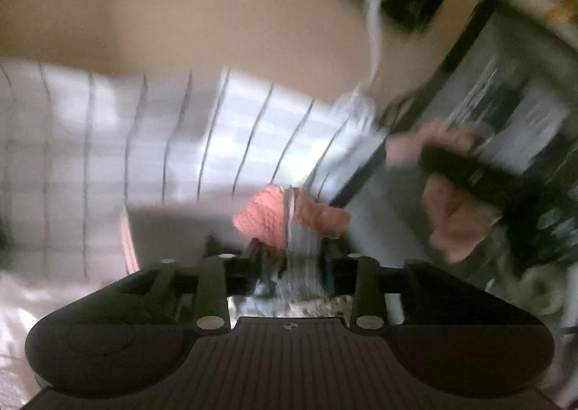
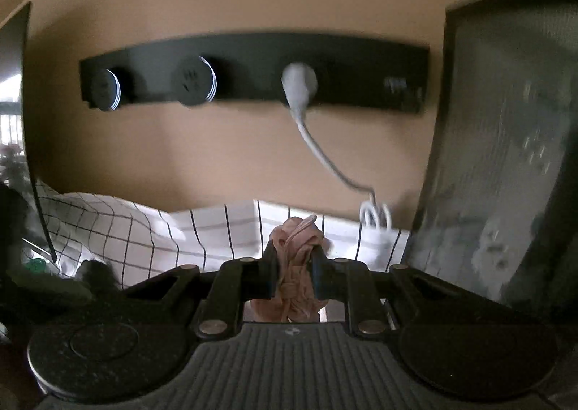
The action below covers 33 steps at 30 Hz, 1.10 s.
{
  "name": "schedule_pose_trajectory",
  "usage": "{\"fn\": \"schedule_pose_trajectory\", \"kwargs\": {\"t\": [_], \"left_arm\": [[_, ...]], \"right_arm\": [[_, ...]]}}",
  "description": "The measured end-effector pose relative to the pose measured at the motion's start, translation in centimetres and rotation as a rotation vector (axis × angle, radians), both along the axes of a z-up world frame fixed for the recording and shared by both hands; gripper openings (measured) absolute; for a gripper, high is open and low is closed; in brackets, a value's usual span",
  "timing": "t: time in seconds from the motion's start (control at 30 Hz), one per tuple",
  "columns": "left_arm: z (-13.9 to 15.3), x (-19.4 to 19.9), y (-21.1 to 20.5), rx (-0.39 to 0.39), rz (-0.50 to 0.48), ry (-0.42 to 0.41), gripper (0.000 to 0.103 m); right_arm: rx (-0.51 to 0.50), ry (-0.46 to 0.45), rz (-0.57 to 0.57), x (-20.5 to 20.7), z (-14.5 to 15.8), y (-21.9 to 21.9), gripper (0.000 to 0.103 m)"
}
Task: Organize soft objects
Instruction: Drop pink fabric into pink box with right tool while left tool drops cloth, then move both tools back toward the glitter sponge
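Two soft items are in transit, neither yet put down. Left tongs (image 1: 289,247) carry a coral and grey sock (image 1: 285,222) between the jaws; blur hides whether the pads press it. Right tongs (image 2: 294,274) are clamped on a bunched pink cloth (image 2: 296,258). Both hang above the checked bedding (image 2: 216,233). Placing remains; no container is visible.

place: home bedroom | cues: checked bedding (image 2: 119,229); wall socket strip (image 2: 253,70); white plug (image 2: 299,81)
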<state>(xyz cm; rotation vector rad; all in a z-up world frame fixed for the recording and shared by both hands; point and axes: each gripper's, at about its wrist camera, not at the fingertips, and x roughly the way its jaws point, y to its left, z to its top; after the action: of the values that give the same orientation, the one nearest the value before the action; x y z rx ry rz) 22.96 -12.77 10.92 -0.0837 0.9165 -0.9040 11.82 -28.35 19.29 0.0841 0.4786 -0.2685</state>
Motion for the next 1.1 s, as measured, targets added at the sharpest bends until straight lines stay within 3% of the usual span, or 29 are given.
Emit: {"fn": "schedule_pose_trajectory", "kwargs": {"t": [0.07, 0.17, 0.23, 0.27, 0.43, 0.5, 0.57, 0.7, 0.77, 0.9, 1.03, 1.1], "left_arm": [[-2.1, 0.2, -1.5, 0.107, 0.020, 0.002, 0.040], [-3.4, 0.5, -1.1, 0.104, 0.066, 0.050, 0.040], [-3.4, 0.5, -0.5, 0.094, 0.075, 0.054, 0.040], [-3.3, 0.5, -0.5, 0.098, 0.072, 0.051, 0.040], [-2.1, -0.9, 0.4, 0.189, 0.019, -0.033, 0.040], [-1.6, -1.0, 1.2, 0.134, 0.020, -0.043, 0.040], [-0.1, -1.0, 3.3, 0.029, 0.102, -0.070, 0.040], [3.2, -1.0, 7.7, -0.084, 0.209, -0.123, 0.040], [4.5, -1.4, 9.6, -0.086, 0.222, -0.170, 0.040], [5.0, -2.2, 15.3, -0.029, 0.291, -0.225, 0.040], [3.0, -2.1, 24.2, 0.016, 0.473, -0.201, 0.040], [1.5, -2.0, 29.2, 0.025, 0.588, -0.137, 0.040]], "right_arm": [[0.014, 0.063, 0.004, 1.0, -1.3, -0.1, 0.018], [0.093, 0.125, 0.044, 2.5, -3.1, -0.1, 0.028], [0.146, 0.138, 0.039, 2.8, -3.9, -0.6, 0.056], [0.168, 0.133, 0.034, 2.7, -4.3, -0.7, 0.059], [0.205, 0.132, -0.027, 2.2, -4.9, -1.3, 0.060], [0.207, 0.131, -0.058, 2.2, -5.1, -1.6, 0.060], [0.222, 0.132, -0.084, 1.8, -5.2, -1.9, 0.060], [0.276, 0.127, -0.079, 0.3, -5.2, -1.7, 0.060], [0.275, 0.120, -0.047, -0.7, -5.4, -0.7, 0.060], [0.179, 0.122, 0.040, -2.7, -6.5, 3.8, 0.060], [0.040, 0.115, 0.187, -4.6, -8.1, 10.1, 0.060], [-0.005, 0.111, 0.282, -5.1, -8.3, 13.4, 0.060]]}}
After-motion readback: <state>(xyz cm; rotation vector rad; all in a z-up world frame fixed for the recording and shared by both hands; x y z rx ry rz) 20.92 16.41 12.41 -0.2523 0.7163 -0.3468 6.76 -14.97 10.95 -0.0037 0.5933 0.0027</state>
